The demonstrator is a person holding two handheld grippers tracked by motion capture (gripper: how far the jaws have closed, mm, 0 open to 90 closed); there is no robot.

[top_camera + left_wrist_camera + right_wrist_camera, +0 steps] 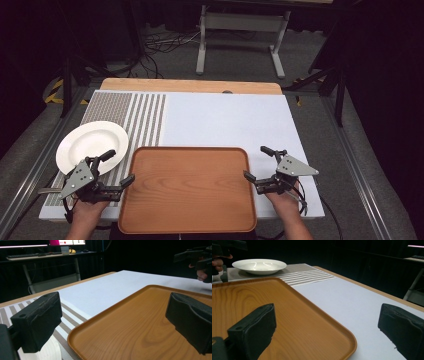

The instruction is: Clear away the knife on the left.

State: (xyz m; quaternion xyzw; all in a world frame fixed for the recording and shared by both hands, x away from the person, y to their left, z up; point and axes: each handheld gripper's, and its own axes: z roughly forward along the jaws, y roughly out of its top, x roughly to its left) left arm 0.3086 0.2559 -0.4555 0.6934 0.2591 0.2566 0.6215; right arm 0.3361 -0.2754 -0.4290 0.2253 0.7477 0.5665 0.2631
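A brown wooden tray lies empty at the table's front middle. A white plate rests on a striped placemat to its left. My left gripper is open, low beside the tray's left edge. In the left gripper view the left gripper has one jaw over the plate's rim and the other over the tray, neither touching. My right gripper is open at the tray's right edge. In the right gripper view the right gripper straddles the tray's rim, with the plate far off.
A white mat covers the table behind the tray, with a wooden table edge at the back. A metal desk frame and cables stand on the floor beyond. Dark surroundings flank both sides.
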